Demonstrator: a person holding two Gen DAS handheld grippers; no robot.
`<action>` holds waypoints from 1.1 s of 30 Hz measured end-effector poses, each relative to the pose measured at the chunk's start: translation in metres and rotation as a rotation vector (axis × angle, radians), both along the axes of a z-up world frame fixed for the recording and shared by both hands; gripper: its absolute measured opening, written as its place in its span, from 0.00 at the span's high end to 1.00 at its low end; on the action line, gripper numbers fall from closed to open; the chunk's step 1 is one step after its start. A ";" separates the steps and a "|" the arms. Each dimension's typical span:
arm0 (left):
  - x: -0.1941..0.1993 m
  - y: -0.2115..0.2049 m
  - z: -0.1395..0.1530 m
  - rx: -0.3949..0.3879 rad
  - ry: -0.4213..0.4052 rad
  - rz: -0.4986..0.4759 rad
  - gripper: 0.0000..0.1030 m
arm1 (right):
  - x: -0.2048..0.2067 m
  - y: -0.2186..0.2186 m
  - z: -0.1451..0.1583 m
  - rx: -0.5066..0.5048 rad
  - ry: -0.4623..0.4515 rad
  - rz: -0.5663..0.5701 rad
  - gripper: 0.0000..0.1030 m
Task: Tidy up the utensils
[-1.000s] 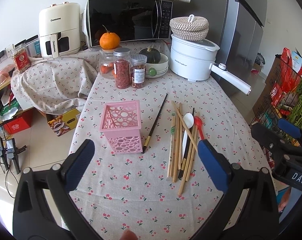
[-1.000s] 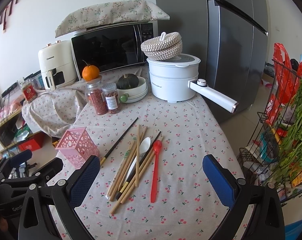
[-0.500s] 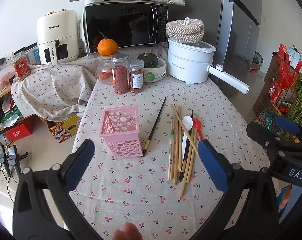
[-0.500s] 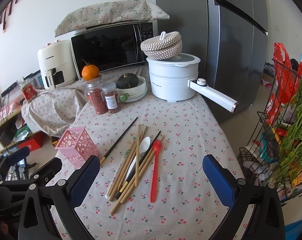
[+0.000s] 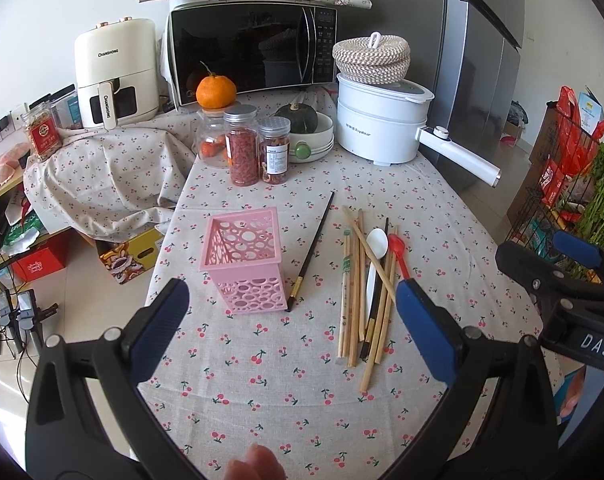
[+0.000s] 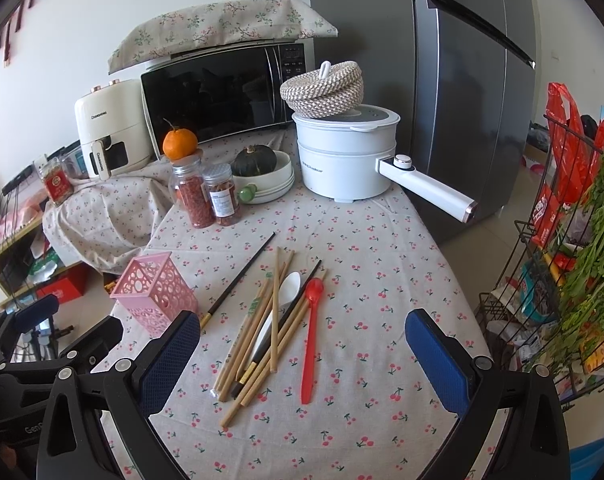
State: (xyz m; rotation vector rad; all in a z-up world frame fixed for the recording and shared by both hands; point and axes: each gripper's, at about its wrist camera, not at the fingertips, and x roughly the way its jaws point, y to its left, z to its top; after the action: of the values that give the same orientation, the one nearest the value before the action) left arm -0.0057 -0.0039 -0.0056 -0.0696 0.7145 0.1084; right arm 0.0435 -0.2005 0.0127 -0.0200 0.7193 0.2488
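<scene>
The table (image 5: 262,380) wears a cloth with little red cherries on it. A pink holder (image 5: 244,262) stands up straight near the left edge of the table. It is a square cup full of round holes, and nothing is inside it. Just beside it on the right lies one black chopstick (image 5: 312,250) with a gold band near its close end.

A little more to the right, near the middle of the table, the other utensils lie in a messy pile. There are many light wooden chopsticks (image 5: 356,280), some crossing over each other. A white spoon (image 5: 374,256) lies among them with its bowl pointing to the far edge. A red spoon (image 6: 311,332) lies on the right side of the pile, long and thin. Another black chopstick (image 6: 286,316) pokes out from the pile.

The left gripper (image 5: 292,320) hangs over the near edge of the table with its blue pads spread wide apart, holding nothing. The right gripper (image 6: 302,356) also hangs over the near edge, its blue pads spread wide, holding nothing.

At the far edge sit two jars (image 5: 258,146), an orange (image 5: 216,92) and a white pot (image 5: 380,122).
</scene>
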 end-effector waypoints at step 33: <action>0.016 0.015 -0.002 -0.098 0.014 -0.003 0.01 | 0.002 -0.003 -0.003 0.017 0.015 -0.028 0.00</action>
State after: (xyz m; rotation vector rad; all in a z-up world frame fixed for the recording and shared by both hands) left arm 0.0108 0.0115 -0.0079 -0.1619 0.7340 0.0711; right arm 0.0450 -0.2039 0.0093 0.0081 0.7315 0.2288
